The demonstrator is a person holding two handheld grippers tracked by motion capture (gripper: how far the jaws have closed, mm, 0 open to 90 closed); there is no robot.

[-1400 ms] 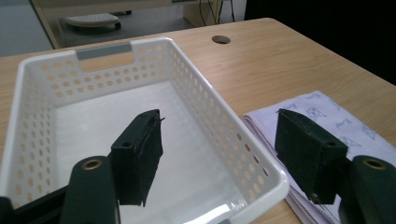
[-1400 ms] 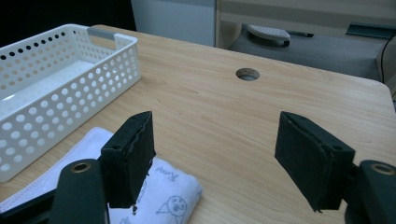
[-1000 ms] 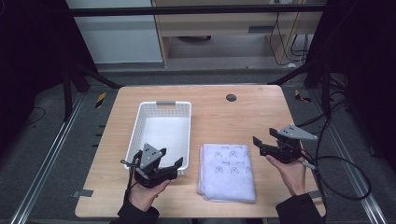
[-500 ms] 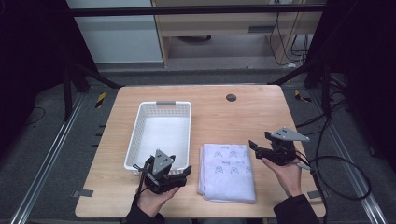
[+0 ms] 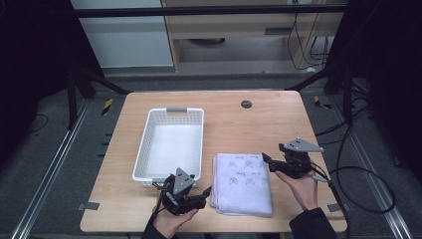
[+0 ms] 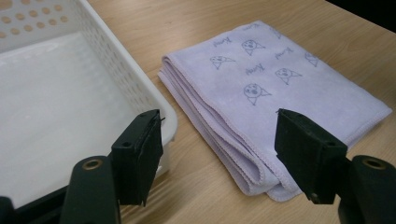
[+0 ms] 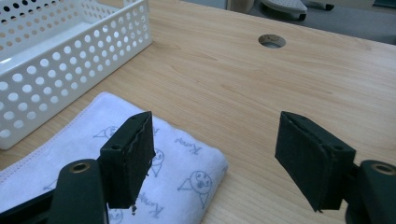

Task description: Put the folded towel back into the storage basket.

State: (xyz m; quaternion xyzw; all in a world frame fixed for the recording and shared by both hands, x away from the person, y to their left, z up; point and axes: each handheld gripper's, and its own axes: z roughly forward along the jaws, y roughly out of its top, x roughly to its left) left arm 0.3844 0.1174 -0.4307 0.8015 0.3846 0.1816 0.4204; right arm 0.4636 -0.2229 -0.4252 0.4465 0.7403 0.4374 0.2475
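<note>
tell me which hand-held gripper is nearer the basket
The left hand-held gripper, right beside the basket at its near corner. The right hand-held gripper sits beyond the towel.

Bare table (image 5: 259, 124) lies far of the folded towel (image 5: 244, 181); the white basket (image 5: 171, 142) blocks its left side.

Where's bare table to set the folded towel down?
Free: the table beyond the folded towel, toward the round cable hole, right of the white basket. Crowded: the near edge, where both grippers flank the towel, and the narrow strip between basket and towel.
</note>
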